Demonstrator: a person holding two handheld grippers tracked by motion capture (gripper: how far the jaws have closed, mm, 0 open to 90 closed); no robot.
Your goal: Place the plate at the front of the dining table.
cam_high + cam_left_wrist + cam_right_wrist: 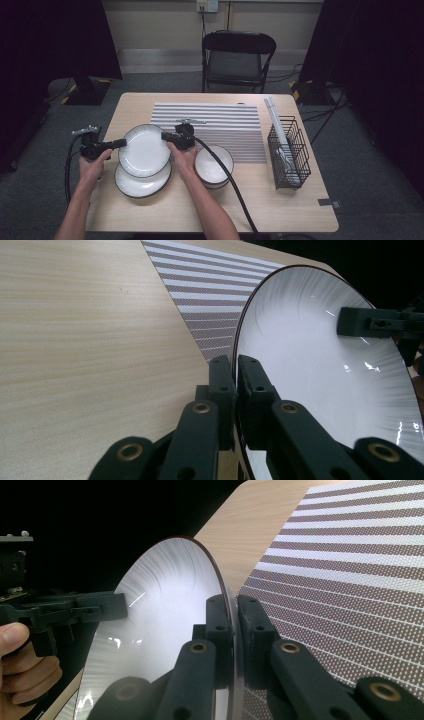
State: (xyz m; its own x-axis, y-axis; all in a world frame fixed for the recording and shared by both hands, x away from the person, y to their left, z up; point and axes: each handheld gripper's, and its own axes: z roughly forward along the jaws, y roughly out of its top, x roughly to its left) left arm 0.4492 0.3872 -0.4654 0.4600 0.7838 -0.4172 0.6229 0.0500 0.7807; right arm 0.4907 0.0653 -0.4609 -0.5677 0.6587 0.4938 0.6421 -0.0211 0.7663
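White glazed plate [144, 150] with a dark rim, fine radial ribbing, lifted above a second plate [141, 183] near the table's [125, 107] left edge. My left gripper [121, 144] pinches its left rim; my right gripper [165, 136] pinches the opposite rim, so the plate spans between them. Bowl [214, 165] to the right, striped mat [215, 127] and wire rack [289, 152] beyond.

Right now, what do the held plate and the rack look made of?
Held plate: looks like glazed ceramic; white, glossy highlights, fine radial ribbing, thin dark rim.
Rack: looks like black coated metal wire; thin bars in an open grid. Coating type can't be told.
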